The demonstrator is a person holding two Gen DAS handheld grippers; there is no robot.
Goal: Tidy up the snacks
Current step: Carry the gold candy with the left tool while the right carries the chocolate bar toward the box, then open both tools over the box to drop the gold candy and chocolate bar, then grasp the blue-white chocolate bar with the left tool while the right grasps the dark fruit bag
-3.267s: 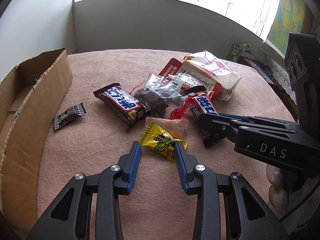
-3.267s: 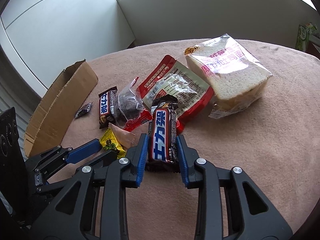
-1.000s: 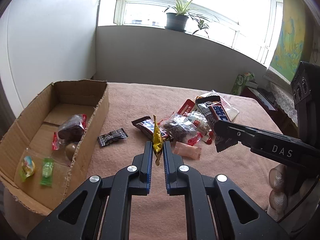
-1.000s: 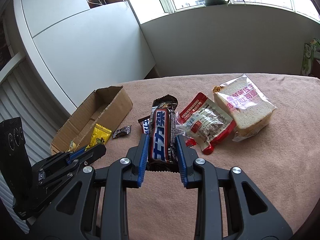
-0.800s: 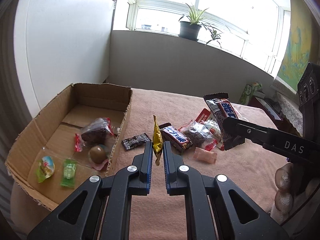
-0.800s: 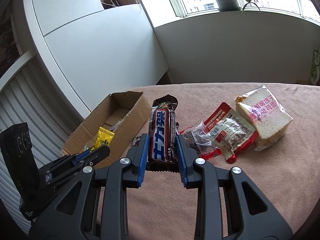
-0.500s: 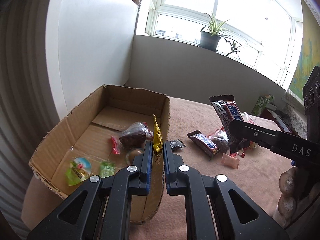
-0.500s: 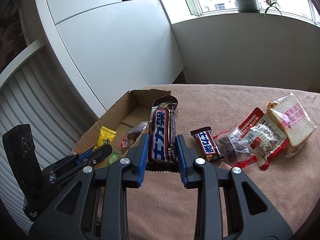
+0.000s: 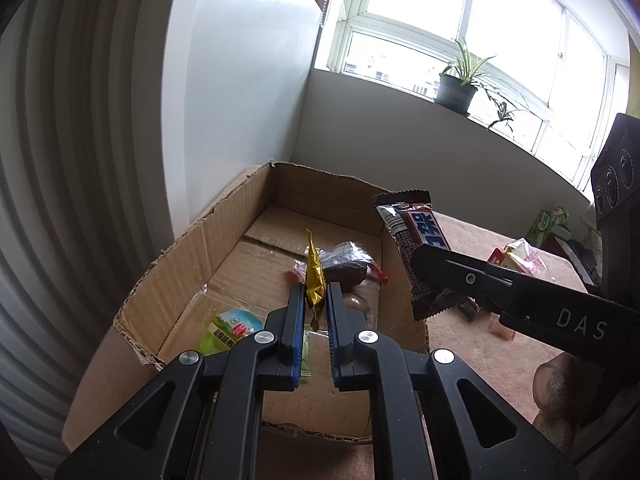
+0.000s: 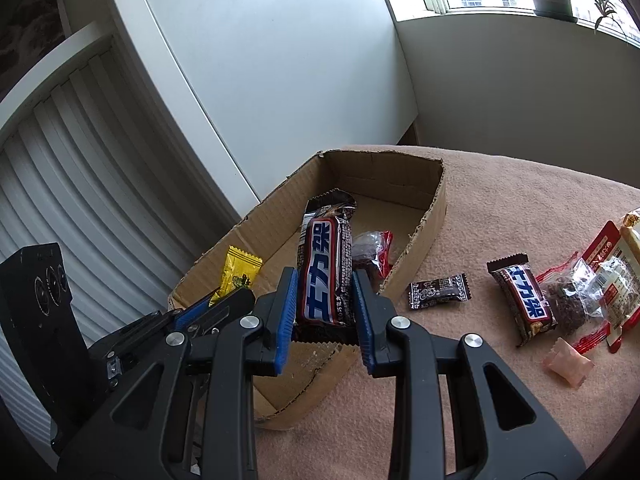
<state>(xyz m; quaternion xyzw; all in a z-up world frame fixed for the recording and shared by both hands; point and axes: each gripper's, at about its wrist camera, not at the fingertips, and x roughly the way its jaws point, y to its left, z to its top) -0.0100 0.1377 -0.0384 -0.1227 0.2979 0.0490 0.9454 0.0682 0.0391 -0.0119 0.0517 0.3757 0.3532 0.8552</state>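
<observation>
My left gripper (image 9: 315,294) is shut on a yellow candy packet (image 9: 313,276) and holds it edge-on above the open cardboard box (image 9: 224,224). My right gripper (image 10: 325,280) is shut on a brown chocolate bar (image 10: 326,268) with blue and white lettering, held upright over the box's near right wall (image 10: 420,240). The bar also shows in the left wrist view (image 9: 420,248), beside the box's right edge. The box holds a dark red-ended snack bag (image 9: 346,268), a green-labelled packet (image 9: 230,330) and a round candy (image 9: 358,306).
On the pink cloth (image 10: 500,208) right of the box lie a small dark candy (image 10: 438,291), a second chocolate bar (image 10: 524,300), a clear bag of dark snacks (image 10: 568,304), a pink candy (image 10: 568,366) and a red packet (image 10: 604,260). White walls stand behind the box.
Both grippers have carried their snacks to the left, from above the cloth to over the cardboard box. The box now fills the middle of both views.
</observation>
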